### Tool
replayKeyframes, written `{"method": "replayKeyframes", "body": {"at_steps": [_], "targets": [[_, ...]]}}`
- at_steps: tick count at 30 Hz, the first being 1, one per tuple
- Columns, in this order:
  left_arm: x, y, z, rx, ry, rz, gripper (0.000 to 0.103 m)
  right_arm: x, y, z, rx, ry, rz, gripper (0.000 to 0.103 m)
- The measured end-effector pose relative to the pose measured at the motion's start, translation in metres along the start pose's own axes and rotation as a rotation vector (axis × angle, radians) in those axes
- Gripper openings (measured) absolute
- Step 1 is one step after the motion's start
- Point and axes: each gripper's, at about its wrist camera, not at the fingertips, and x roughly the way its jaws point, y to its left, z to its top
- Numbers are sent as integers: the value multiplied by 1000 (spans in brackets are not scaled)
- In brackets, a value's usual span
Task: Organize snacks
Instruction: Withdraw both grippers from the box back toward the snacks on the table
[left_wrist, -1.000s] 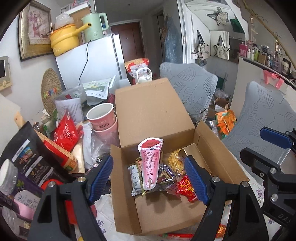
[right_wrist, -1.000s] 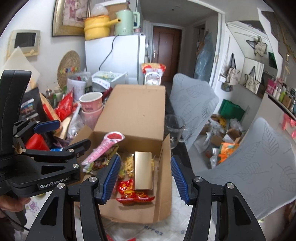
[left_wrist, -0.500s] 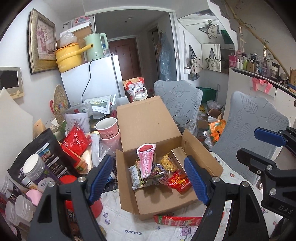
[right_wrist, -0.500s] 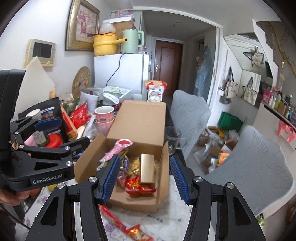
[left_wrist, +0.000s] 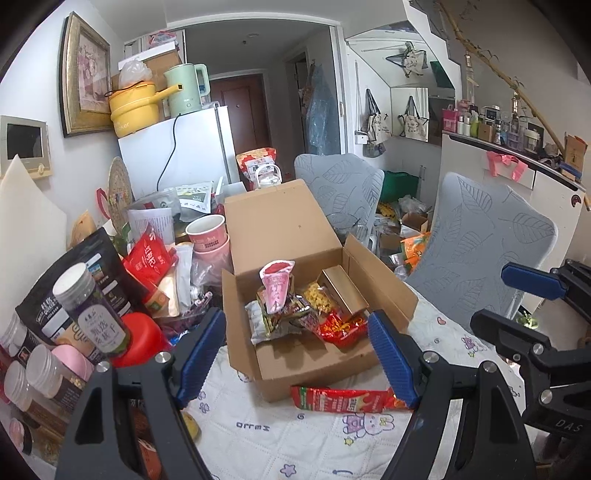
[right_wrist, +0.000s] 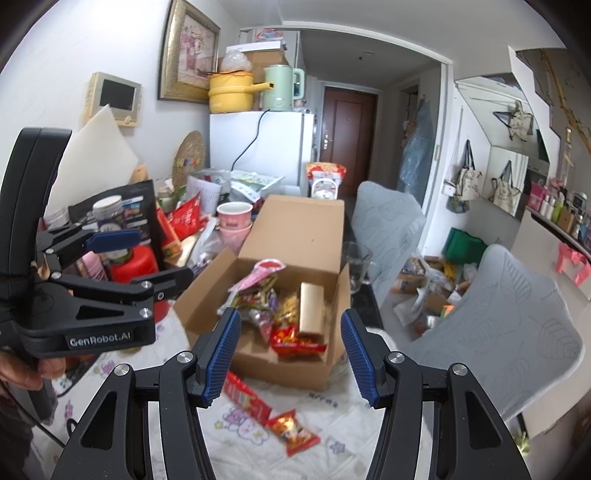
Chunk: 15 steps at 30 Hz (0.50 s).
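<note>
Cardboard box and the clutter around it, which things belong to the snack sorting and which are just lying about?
Job: cardboard box, pink cone snack, gold box, long red packet, small red packet.
Lying about: yellow pot, green kettle, fridge, grey chair.

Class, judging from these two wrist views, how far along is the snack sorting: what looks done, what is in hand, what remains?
Done: the open cardboard box already holds several snacks, including a pink cone-shaped packet and a gold rectangular box.
In hand: nothing; the left tongs and right tongs are open and empty.
Left: a long red snack packet and a small red-orange packet lie on the patterned tablecloth.
</note>
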Motion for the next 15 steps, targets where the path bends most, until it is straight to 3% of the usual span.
{"method": "replayKeyframes", "body": {"at_steps": [15], "targets": [[-17, -6, -54, 5, 34, -36, 79, -1, 7, -63, 57, 80, 49, 56]]}}
